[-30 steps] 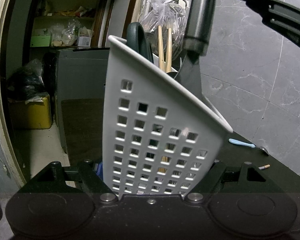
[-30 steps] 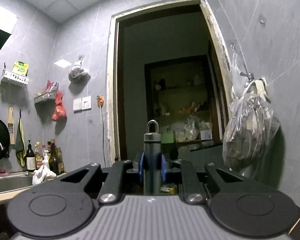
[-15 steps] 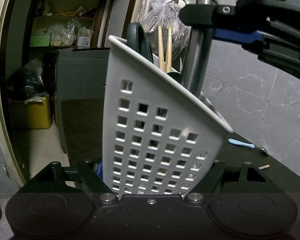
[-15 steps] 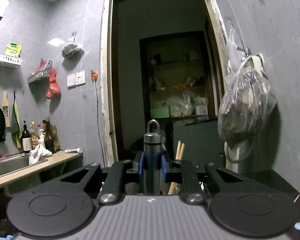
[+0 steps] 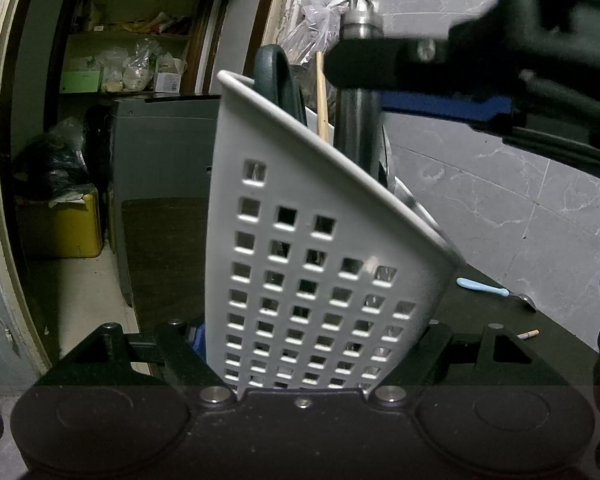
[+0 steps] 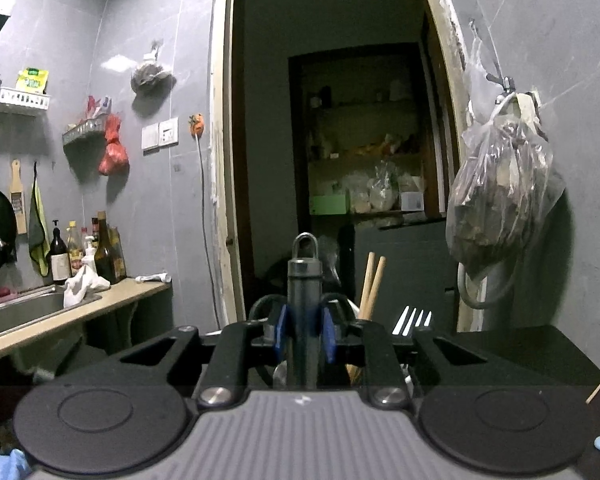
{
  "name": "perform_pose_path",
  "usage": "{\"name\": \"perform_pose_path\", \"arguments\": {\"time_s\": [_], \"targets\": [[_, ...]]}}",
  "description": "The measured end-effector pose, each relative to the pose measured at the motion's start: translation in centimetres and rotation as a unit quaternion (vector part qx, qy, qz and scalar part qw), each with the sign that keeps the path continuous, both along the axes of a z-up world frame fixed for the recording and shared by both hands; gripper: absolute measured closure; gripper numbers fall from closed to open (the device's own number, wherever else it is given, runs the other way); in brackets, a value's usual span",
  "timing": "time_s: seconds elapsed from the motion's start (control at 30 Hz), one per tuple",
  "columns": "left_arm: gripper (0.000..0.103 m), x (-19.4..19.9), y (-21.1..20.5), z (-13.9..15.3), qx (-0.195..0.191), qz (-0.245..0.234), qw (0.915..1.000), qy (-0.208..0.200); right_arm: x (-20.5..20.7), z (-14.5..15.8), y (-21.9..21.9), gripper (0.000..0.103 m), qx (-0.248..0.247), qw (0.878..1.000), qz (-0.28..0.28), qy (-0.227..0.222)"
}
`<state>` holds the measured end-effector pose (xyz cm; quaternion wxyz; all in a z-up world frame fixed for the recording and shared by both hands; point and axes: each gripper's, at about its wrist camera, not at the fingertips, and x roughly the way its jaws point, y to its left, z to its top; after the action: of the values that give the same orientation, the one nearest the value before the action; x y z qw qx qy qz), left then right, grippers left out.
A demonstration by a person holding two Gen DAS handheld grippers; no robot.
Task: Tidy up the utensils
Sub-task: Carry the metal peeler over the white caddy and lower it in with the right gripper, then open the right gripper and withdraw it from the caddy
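Observation:
My left gripper [image 5: 308, 340] is shut on a white perforated utensil holder [image 5: 300, 280], which it holds tilted close to the camera. In the holder stand wooden chopsticks [image 6: 372, 280], a fork [image 6: 414, 318], a dark green handle [image 5: 274, 76] and a grey metal handle with a ring on top [image 6: 303, 280]. My right gripper [image 6: 303, 336] is above the holder's rim. Its jaws are opening, with the blue pads [image 6: 281, 336] just off the metal handle [image 5: 356, 128] that stands between them.
A blue-handled spoon [image 5: 484, 287] and a short stick [image 5: 528, 334] lie on the black counter [image 5: 548, 360] to the right. A filled plastic bag [image 6: 500, 208] hangs on the right wall. A doorway is behind the holder, and a sink [image 6: 40, 308] with bottles is far left.
My right gripper came down and tipped forward, lowering the metal handle into the holder. Its pads have parted slightly from the handle. The left gripper and holder kept still.

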<state>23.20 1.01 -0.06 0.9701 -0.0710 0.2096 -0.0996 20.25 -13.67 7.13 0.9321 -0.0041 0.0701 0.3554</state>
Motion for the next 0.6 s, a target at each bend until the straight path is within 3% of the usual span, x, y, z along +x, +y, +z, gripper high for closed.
{"name": "perform_pose_path", "arguments": {"time_s": [0.03, 0.1, 0.2, 0.5, 0.6], "targets": [[0.022, 0.0, 0.0, 0.0, 0.0, 0.0, 1.0, 0.0, -0.1, 0.1, -0.1, 0.048, 0.002, 1.0, 0.001, -0.002], [0.022, 0.0, 0.0, 0.1, 0.0, 0.0, 1.0, 0.0, -0.5, 0.2, -0.3, 0.031, 0.007, 1.0, 0.001, -0.005], [0.022, 0.0, -0.1, 0.1, 0.0, 0.0, 1.0, 0.0, -0.7, 0.3, -0.7, 0.019, 0.012, 1.0, -0.001, -0.007], [0.022, 0.0, -0.1, 0.1, 0.0, 0.0, 1.0, 0.0, -1.6, 0.7, -2.6, 0.0, 0.043, 0.999, -0.025, -0.022], [0.022, 0.0, -0.1, 0.1, -0.001, 0.0, 1.0, 0.0, -2.2, 0.8, -4.0, 0.0, 0.059, 0.997, -0.05, -0.028]]}}
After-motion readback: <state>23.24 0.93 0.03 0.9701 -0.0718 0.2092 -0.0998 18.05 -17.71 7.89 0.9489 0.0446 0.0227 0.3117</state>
